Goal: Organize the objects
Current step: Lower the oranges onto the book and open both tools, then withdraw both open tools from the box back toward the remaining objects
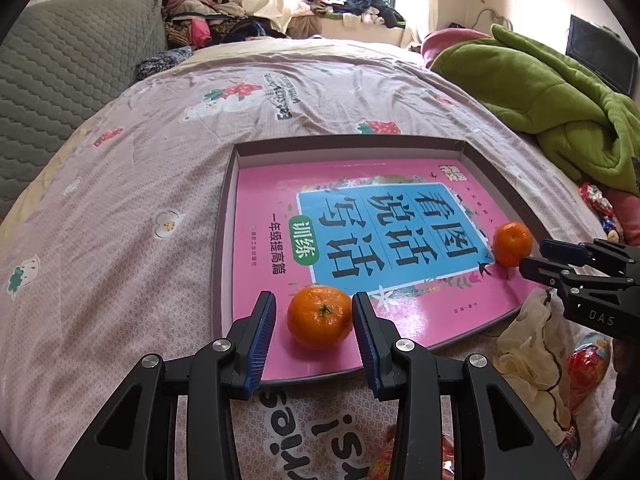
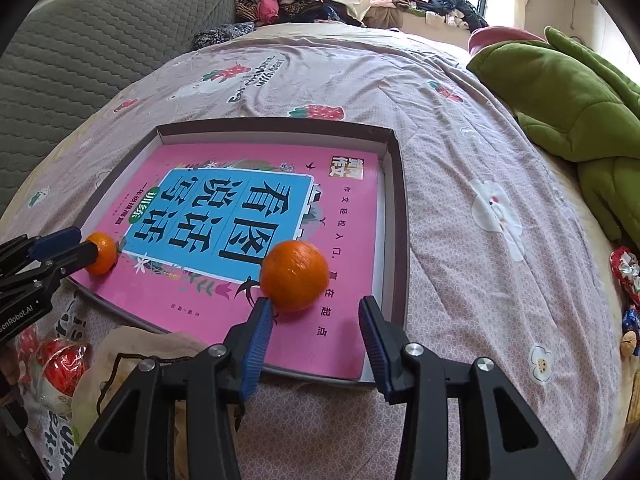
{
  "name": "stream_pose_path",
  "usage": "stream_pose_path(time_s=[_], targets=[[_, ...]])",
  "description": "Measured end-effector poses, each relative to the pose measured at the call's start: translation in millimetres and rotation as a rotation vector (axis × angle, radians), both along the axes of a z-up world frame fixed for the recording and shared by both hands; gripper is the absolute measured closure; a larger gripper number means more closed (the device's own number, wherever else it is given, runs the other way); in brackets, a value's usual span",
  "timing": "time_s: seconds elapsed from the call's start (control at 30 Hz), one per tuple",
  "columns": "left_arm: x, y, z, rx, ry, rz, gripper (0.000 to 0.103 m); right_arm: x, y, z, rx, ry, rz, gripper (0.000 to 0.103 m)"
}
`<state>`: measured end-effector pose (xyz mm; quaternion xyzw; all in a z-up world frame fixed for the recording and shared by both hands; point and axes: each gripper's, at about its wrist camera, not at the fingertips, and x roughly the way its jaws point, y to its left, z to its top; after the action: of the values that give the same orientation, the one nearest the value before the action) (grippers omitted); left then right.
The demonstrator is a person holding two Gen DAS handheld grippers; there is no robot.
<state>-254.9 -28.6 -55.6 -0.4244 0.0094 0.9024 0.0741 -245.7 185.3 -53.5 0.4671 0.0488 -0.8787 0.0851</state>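
Note:
A shallow dark-rimmed box [image 1: 348,140] [image 2: 276,122] lies on the pink bedspread with a pink book [image 1: 264,216] [image 2: 344,216] inside it. Two oranges rest on the book. One orange [image 1: 319,316] [image 2: 102,258] sits between the fingers of my left gripper [image 1: 312,300] [image 2: 86,242]; a gap shows at the left pad, so the jaws are open. The other orange [image 2: 294,276] [image 1: 512,244] lies at the tips of my right gripper [image 2: 315,302] [image 1: 534,255]. It touches the left fingertip [image 2: 262,312], with wide space on the other side. That gripper is open too.
A cream cloth bag [image 1: 528,344] [image 2: 132,356] and red snack packets [image 1: 588,364] [image 2: 60,364] lie near the box's front edge. A green blanket [image 1: 540,92] [image 2: 568,96] is heaped at the right, wrapped sweets [image 2: 628,276] below it. A grey quilted cushion [image 1: 68,80] stands at the left.

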Motion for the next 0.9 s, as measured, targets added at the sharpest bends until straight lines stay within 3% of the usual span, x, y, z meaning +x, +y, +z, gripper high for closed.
stream_pose_path(time_s=[0.37, 0.6, 0.7, 0.9], targets=[[18.7, 5.3, 33.1, 0.014, 0.073, -0.013, 0.055, 12.2, -6.3, 30.8, -0.006, 0.097, 0.019, 0.058], [34.6, 6.8, 49.1, 0.014, 0.104, -0.006, 0.055, 26.1, -13.3, 51.2, -0.019, 0.152, 0.046, 0.053], [42.4, 5.6, 57.2, 0.015, 0.119, 0.005, 0.044, 32.7, -14.0, 59.1, -0.024, 0.175, 0.052, 0.053], [58.0, 7.2, 71.4, 0.003, 0.149, 0.022, 0.043, 47.6, -14.2, 77.6, -0.045, 0.224, 0.061, 0.052]])
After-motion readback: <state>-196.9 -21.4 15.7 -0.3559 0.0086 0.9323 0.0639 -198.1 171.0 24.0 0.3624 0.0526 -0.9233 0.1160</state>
